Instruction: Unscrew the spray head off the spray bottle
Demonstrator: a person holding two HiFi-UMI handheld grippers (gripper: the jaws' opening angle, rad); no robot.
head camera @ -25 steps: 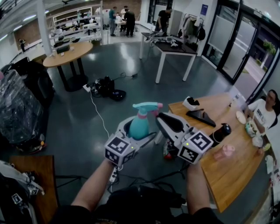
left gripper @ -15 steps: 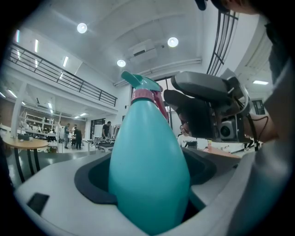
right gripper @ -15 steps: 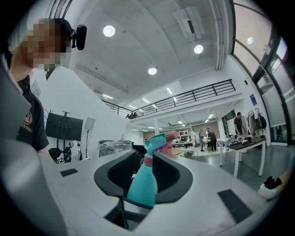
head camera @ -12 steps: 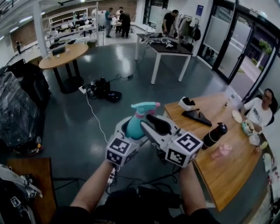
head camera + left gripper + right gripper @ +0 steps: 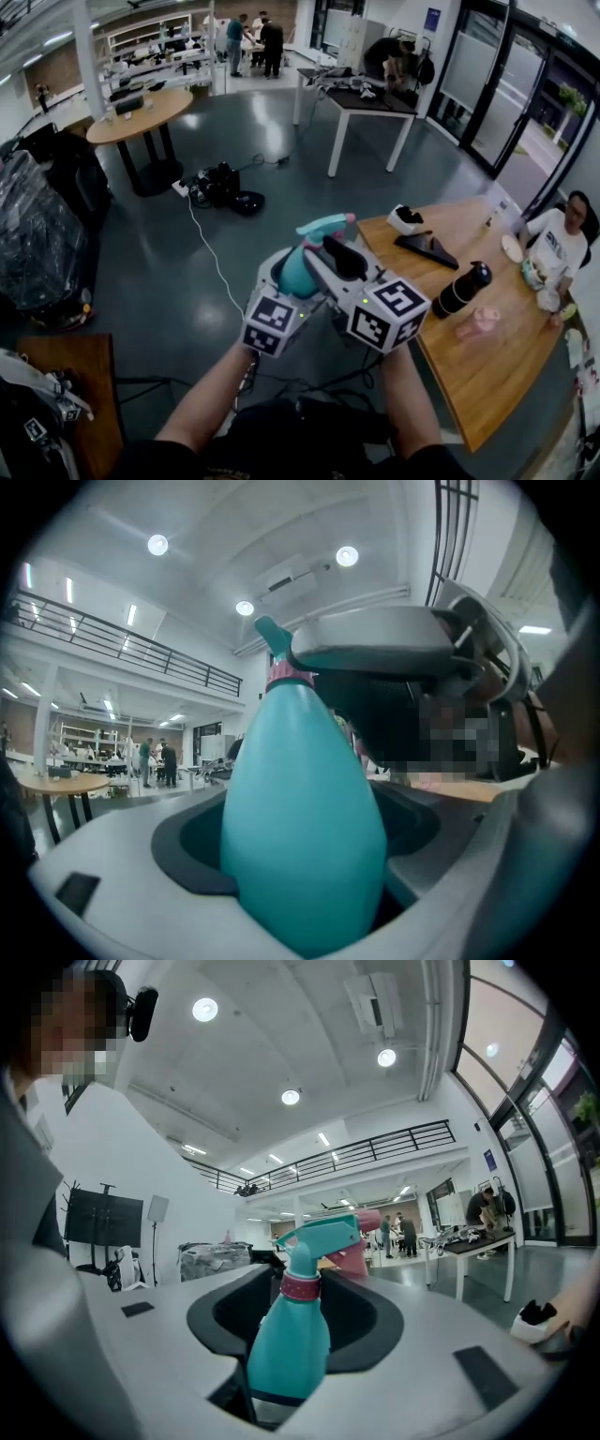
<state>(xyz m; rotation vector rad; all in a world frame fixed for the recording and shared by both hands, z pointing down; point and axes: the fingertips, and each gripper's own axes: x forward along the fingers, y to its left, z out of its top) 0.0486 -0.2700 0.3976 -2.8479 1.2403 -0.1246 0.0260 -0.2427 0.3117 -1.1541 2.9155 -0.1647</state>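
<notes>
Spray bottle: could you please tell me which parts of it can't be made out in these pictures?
- Head view: the base of the spray bottle, behind the left gripper.
- Left gripper view: most of the spray head, behind the right gripper, whose jaws have just been opening with the bottle between them.
- Right gripper view: the bottle's underside, down between the jaws.

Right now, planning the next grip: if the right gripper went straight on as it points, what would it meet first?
Likely the spray bottle, just below its pink collar: it stands between the right gripper's jaws, which have just been opening.
</notes>
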